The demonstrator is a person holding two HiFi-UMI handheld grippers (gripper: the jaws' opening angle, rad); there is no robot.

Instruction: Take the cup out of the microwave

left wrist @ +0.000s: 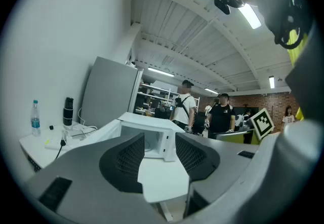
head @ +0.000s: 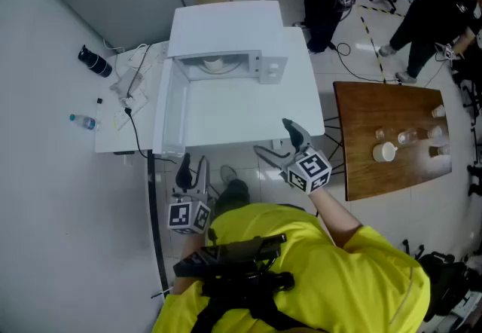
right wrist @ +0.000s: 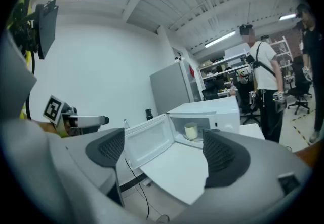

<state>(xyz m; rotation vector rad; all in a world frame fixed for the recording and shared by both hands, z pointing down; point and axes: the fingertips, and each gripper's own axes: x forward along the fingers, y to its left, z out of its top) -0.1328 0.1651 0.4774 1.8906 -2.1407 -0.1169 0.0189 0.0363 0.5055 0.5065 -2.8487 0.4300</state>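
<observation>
Cup (right wrist: 191, 130) | cream, seemingly cylindrical | upright | inside open white microwave (right wrist: 227, 110)

White boxy microwave (head: 226, 26) at the back of the white desk (head: 248, 117), facing forward. Door (head: 167, 109) hinged on the left and swung wide open, standing out over the desk's left side. Chamber lit and open to view. Inside, a plain cream cup (right wrist: 191, 130), upright, near the middle of the chamber, clear of the walls.
</observation>
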